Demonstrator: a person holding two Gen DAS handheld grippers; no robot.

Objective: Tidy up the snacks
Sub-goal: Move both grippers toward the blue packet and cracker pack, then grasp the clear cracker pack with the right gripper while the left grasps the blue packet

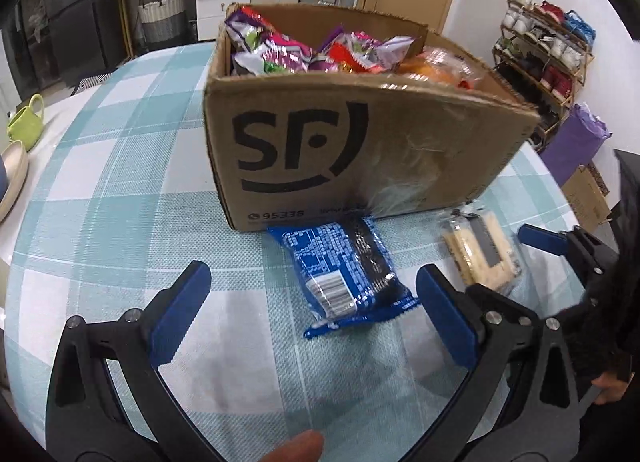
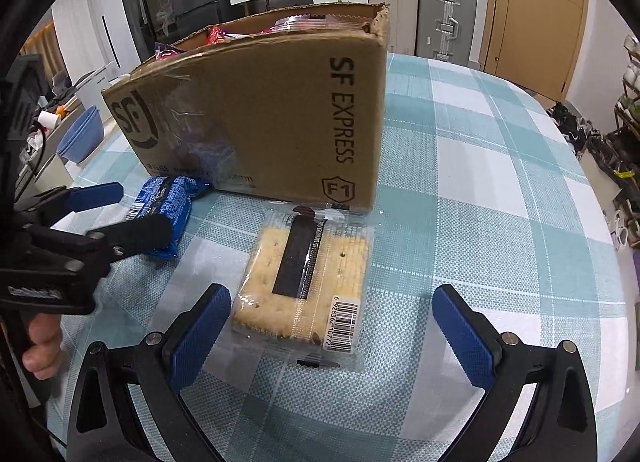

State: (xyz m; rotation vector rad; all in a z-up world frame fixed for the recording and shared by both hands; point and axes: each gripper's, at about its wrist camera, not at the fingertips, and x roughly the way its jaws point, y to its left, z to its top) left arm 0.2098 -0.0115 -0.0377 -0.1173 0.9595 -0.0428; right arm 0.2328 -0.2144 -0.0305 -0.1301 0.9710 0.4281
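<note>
A cardboard SF box (image 1: 352,149) full of colourful snack packets (image 1: 304,49) stands on the checked tablecloth; it also shows in the right wrist view (image 2: 272,121). A blue biscuit packet (image 1: 344,274) lies flat in front of the box, between the open jaws of my left gripper (image 1: 310,288). The packet (image 2: 168,201) and the left gripper (image 2: 128,209) also show in the right wrist view. A clear packet of pale crackers (image 2: 304,282) lies to its right, between the open jaws of my right gripper (image 2: 332,312). Neither gripper touches its packet.
A green cup (image 1: 26,121) and a plate (image 1: 12,177) sit at the table's left edge. Blue bowls (image 2: 80,137) stand beyond the table. A shoe rack (image 1: 548,45), suitcases (image 2: 444,17) and a door stand behind. The tablecloth (image 2: 480,189) stretches right of the box.
</note>
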